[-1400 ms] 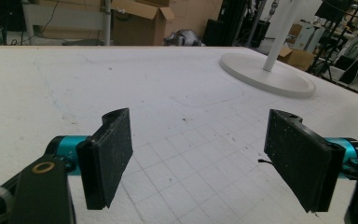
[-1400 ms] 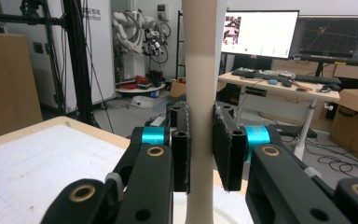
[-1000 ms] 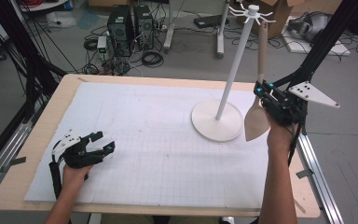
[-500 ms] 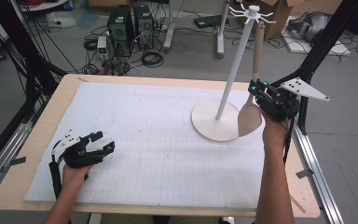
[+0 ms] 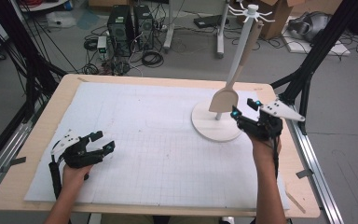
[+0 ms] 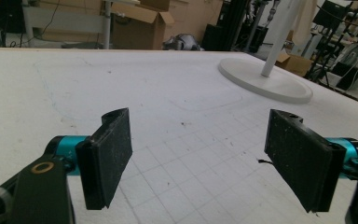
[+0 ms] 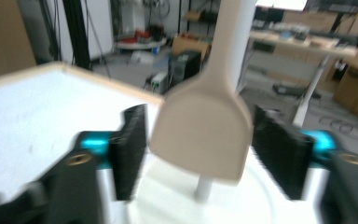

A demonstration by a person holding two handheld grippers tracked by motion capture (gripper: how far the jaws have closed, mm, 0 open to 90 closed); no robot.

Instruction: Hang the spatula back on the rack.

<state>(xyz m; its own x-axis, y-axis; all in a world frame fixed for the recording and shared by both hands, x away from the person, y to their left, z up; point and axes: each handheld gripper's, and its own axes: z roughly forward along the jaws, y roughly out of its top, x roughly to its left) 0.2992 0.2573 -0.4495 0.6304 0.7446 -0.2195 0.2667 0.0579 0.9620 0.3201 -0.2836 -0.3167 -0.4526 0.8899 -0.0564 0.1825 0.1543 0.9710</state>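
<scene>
The pale wooden spatula (image 5: 230, 84) has been let go by the right hand-held gripper (image 5: 245, 109), now spread wide, and is left hanging on the white hook stand (image 5: 216, 122), far right on the desk (image 5: 37, 135).

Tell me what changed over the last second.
The right gripper let go of the wooden spatula, which now hangs from the white hook stand; the gripper drew back below it, jaws open either side of the blade. The left gripper stayed open on the table.
</scene>
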